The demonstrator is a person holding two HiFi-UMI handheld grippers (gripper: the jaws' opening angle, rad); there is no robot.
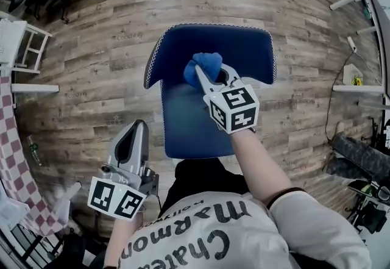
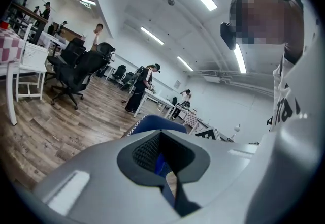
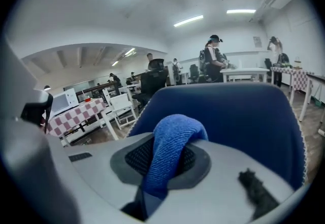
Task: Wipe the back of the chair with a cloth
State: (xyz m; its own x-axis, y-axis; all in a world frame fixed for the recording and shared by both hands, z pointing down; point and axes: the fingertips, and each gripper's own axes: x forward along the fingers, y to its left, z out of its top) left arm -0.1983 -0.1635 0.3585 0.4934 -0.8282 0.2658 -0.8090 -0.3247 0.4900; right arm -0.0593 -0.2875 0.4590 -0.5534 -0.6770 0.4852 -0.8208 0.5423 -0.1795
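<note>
Blue cloth [image 1: 206,64] is a bunched wad clamped in the right gripper [image 1: 206,77]. The jaws are closed down on it, and the wad bulges out past the tips (folded over the pads in the right gripper view). The cloth sits at the front face of the chair backrest [image 1: 247,48], low and left of centre, just above the seat [image 1: 189,130]; I can't tell if it actually touches. The left gripper [image 1: 139,127] is held low, left of the seat and off the chair, jaws together with nothing between them. Wood floor [image 1: 91,48] all round, with a checked tablecloth [image 1: 15,158] at the left edge.
</note>
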